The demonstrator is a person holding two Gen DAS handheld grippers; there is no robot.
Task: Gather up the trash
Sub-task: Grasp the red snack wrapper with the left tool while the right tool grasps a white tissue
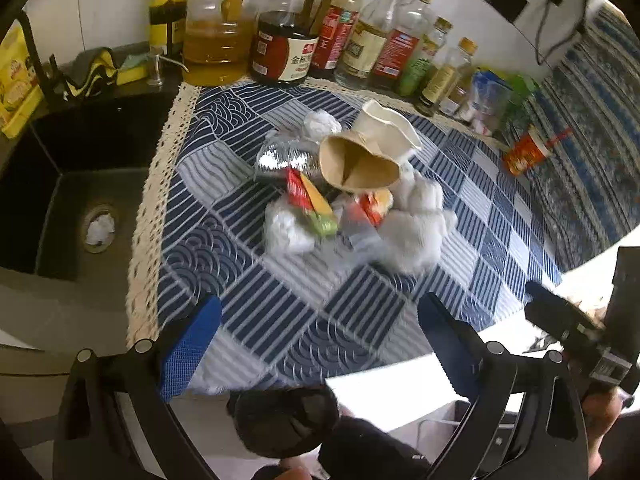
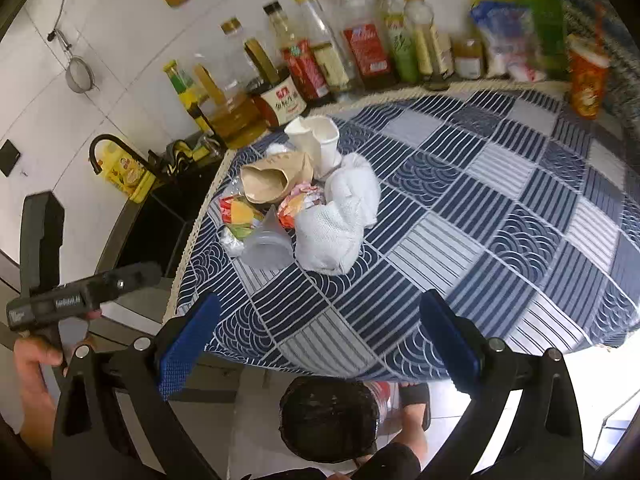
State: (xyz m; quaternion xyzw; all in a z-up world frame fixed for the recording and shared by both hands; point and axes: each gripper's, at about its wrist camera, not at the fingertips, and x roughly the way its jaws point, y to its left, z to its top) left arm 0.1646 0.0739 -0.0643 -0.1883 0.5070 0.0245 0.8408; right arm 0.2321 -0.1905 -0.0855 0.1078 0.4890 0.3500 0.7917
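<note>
A heap of trash lies on the blue patterned tablecloth [image 1: 280,292]: a crushed brown paper cup [image 1: 356,164], a white paper cup [image 1: 384,128], a white crumpled cloth [image 1: 416,224], red and yellow snack wrappers [image 1: 310,200], a clear plastic lid [image 1: 360,232] and foil [image 1: 280,156]. The right wrist view shows the same heap: brown cup [image 2: 268,182], white cups [image 2: 320,140], cloth [image 2: 340,220], wrappers [image 2: 240,212]. My left gripper [image 1: 320,344] is open and empty, near the table's front edge. My right gripper [image 2: 320,344] is open and empty, also short of the heap.
A black mesh bin [image 1: 286,420] stands on the floor below the table edge, also in the right wrist view [image 2: 330,416]. A dark sink [image 1: 72,200] lies left of the cloth. Several sauce and oil bottles [image 1: 288,48] line the back wall. A red snack cup [image 1: 524,152] stands far right.
</note>
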